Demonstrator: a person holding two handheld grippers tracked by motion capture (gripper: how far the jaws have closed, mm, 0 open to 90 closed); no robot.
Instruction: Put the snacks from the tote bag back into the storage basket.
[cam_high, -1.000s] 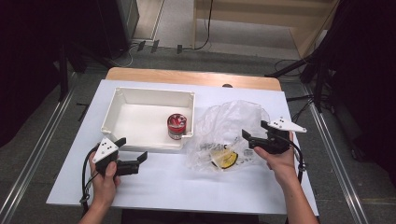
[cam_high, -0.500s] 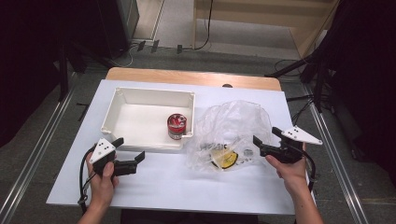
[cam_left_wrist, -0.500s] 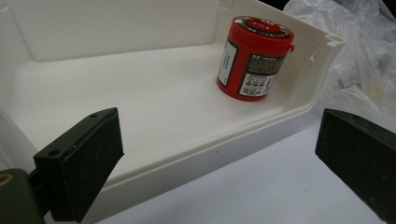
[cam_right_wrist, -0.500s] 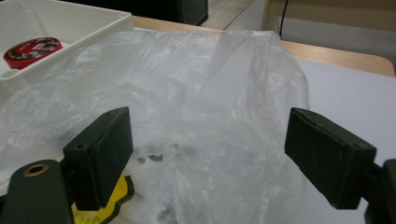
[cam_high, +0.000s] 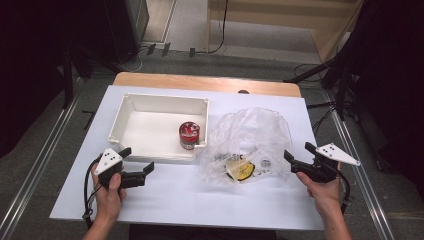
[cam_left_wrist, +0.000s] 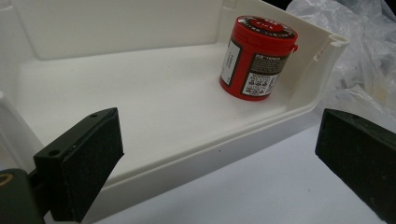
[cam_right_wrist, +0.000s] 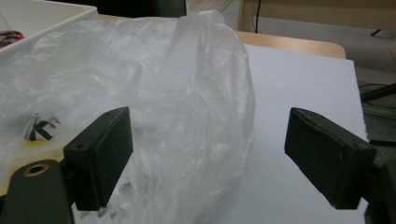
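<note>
Hand-held gripper on the right (cam_high: 301, 161) sits at the right edge of the clear plastic bag (cam_high: 250, 135), jaws spread wide and gripping nothing; in the right gripper view the crumpled bag (cam_right_wrist: 154, 102) bulges up between the two black jaws, so this tool looks lined up to pinch the film, probably to lift or hold the bag so its contents can be reached. The left hand-held gripper (cam_high: 136, 162) is likewise wide open and empty, resting low on the desk (cam_high: 165, 200) just in front of the white tray (cam_high: 131, 107); its own view looks over the tray's near wall (cam_left_wrist: 196, 154) straight at the red can (cam_left_wrist: 259, 58), which suggests it waits there ready to receive or steady whatever goes into the tray. The can (cam_high: 189, 135) stands upright inside the tray, close to the near right corner, next to the wall nearest the bag, a short carry from bag to tray. The bag lies on the desk just right of the tray, its left edge reaching the tray's corner. Inside it a round yellow item (cam_high: 239, 170) shows through the film, with a small dark ring (cam_high: 265, 163) just beside it; other small pieces are too blurred to name. Counted: two grippers, one tray, one red can, one bag, one yellow item, one ring.
</note>
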